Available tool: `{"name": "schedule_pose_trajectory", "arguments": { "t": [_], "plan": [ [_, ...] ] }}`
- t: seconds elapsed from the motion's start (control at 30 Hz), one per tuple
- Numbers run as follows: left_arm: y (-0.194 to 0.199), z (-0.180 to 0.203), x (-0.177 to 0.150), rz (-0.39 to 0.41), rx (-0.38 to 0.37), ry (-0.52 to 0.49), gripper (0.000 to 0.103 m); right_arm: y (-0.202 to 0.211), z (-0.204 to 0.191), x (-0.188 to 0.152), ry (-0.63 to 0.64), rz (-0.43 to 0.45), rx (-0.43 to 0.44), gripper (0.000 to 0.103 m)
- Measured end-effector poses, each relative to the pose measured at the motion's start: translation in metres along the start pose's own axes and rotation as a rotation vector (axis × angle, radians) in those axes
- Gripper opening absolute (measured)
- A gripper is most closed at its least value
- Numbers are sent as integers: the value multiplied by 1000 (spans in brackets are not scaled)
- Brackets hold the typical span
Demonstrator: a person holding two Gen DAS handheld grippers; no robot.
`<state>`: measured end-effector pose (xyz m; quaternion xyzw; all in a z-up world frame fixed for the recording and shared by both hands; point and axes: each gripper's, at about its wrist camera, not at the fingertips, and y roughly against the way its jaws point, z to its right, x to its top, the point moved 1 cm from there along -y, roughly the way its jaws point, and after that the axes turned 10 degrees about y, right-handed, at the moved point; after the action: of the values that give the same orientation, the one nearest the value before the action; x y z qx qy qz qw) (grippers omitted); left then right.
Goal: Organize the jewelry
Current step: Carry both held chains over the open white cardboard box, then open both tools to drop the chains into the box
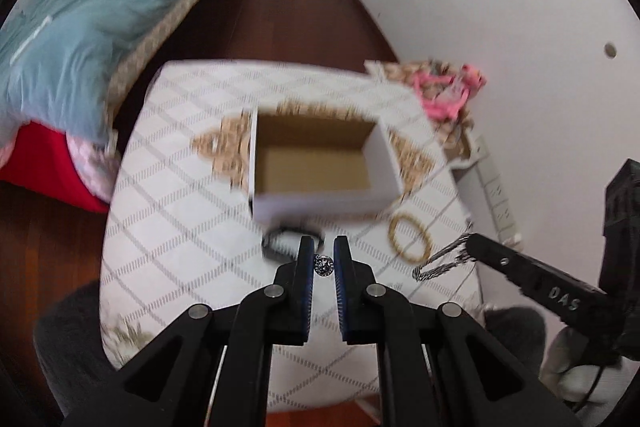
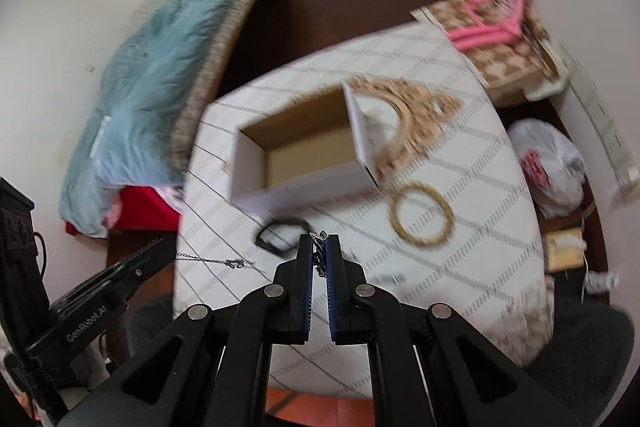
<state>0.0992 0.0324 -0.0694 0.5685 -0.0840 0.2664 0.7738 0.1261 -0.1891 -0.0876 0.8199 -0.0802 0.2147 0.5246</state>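
An open white cardboard box [image 1: 320, 163] with a brown inside stands on the patterned white table [image 1: 180, 227]; it also shows in the right wrist view [image 2: 296, 155]. My left gripper [image 1: 323, 259] is shut on a sparkly crystal pendant [image 1: 323, 264] whose thin chain [image 2: 208, 259] hangs from it. My right gripper [image 2: 319, 247] is shut on a silver chain bracelet [image 1: 444, 261], held above the table. A gold bead bracelet [image 2: 422, 214] and a black bracelet [image 2: 280, 231] lie in front of the box.
A bed with a blue quilt [image 1: 80, 39] stands at the left. A basket with pink hangers [image 2: 500, 27] stands at the table's far right. A white plastic bag [image 2: 552, 167] lies on the floor to the right. A wall socket strip [image 1: 496, 195] is at the right.
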Motion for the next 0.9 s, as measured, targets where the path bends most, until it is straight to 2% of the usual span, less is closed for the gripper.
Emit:
{"name": "schedule_pose_trajectory", "arguments": {
  "t": [0.13, 0.23, 0.47, 0.7, 0.83, 0.9],
  "plan": [
    [6, 11, 40, 56, -22, -22, 7, -3, -13, 41, 46, 27, 27, 6],
    [-3, 18, 67, 65, -25, -40, 7, -15, -20, 71, 84, 23, 21, 6],
    [-65, 7, 107, -39, -32, -4, 7, -79, -9, 121, 80, -84, 33, 6],
    [-123, -9, 122, -142, -15, 37, 7, -139, 8, 132, 56, -201, 37, 6],
    [-140, -16, 128, -190, -1, 58, 8, -155, 7, 137, 58, -229, 58, 6],
    [-146, -20, 130, -210, 22, 84, 9, -169, 8, 139, 57, -280, 88, 7]
  ]
}}
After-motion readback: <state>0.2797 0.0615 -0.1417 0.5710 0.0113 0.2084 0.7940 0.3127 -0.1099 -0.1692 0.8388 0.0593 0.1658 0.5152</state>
